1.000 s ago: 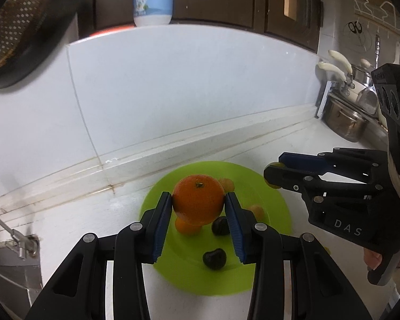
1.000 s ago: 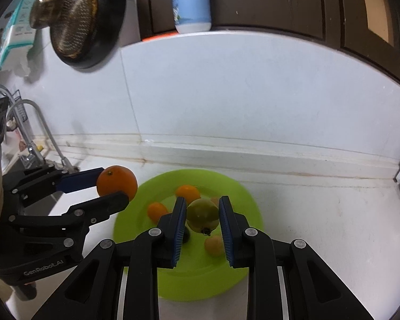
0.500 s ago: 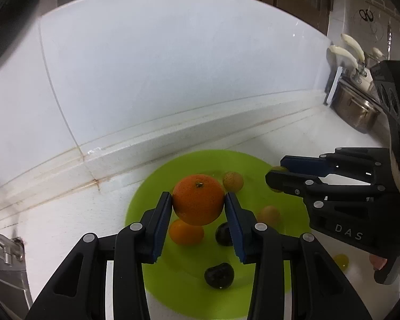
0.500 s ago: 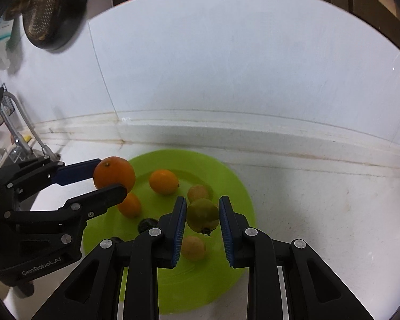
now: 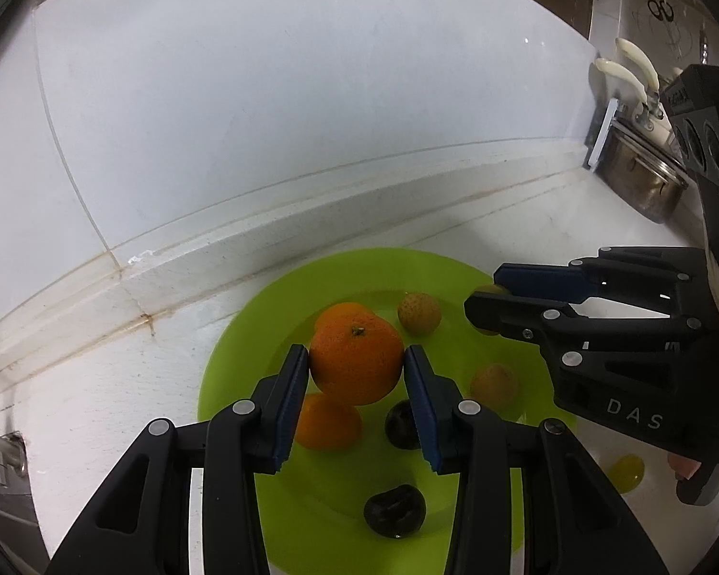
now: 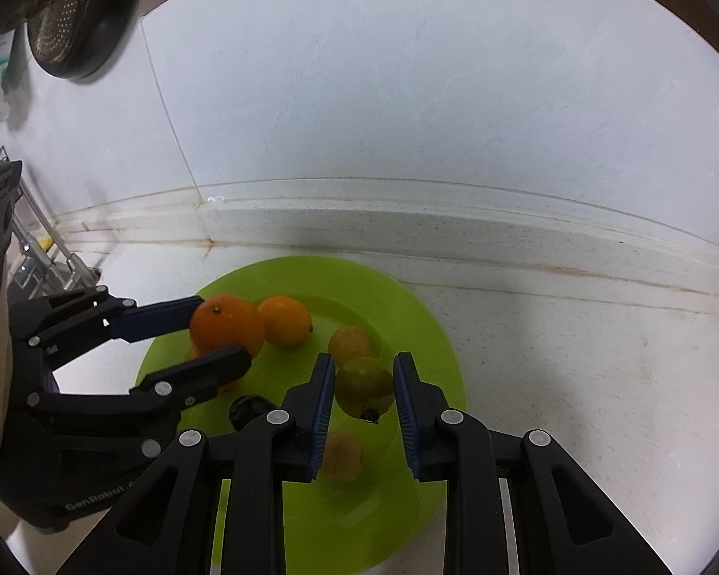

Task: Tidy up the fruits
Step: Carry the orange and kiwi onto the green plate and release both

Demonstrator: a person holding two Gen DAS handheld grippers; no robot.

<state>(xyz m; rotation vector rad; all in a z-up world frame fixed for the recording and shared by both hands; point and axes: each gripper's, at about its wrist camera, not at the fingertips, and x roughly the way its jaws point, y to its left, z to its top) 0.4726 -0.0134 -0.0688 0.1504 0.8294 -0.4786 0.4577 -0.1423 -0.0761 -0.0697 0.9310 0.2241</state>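
A lime green plate (image 5: 244, 335) (image 6: 422, 330) lies on the white counter by the wall. My left gripper (image 5: 356, 373) (image 6: 206, 335) is shut on a large orange (image 5: 356, 353) (image 6: 225, 326) held just above the plate's left part. My right gripper (image 6: 363, 395) (image 5: 486, 304) is shut on a small green-yellow fruit (image 6: 363, 383) held over the plate's middle. On the plate lie smaller oranges (image 5: 328, 421) (image 6: 285, 320), tan round fruits (image 5: 419, 312) (image 5: 494, 385) (image 6: 350, 342), and dark plums (image 5: 394, 510) (image 5: 400, 424) (image 6: 249, 409).
A yellow fruit (image 5: 625, 472) lies on the counter right of the plate. A steel pot (image 5: 640, 182) stands at the far right. A sink fixture (image 6: 57, 258) is to the left, a dark strainer pan (image 6: 72, 14) hangs on the wall.
Both grippers have moved forward and lower toward the plate, each still holding its fruit. The plate looks larger and closer in both views.
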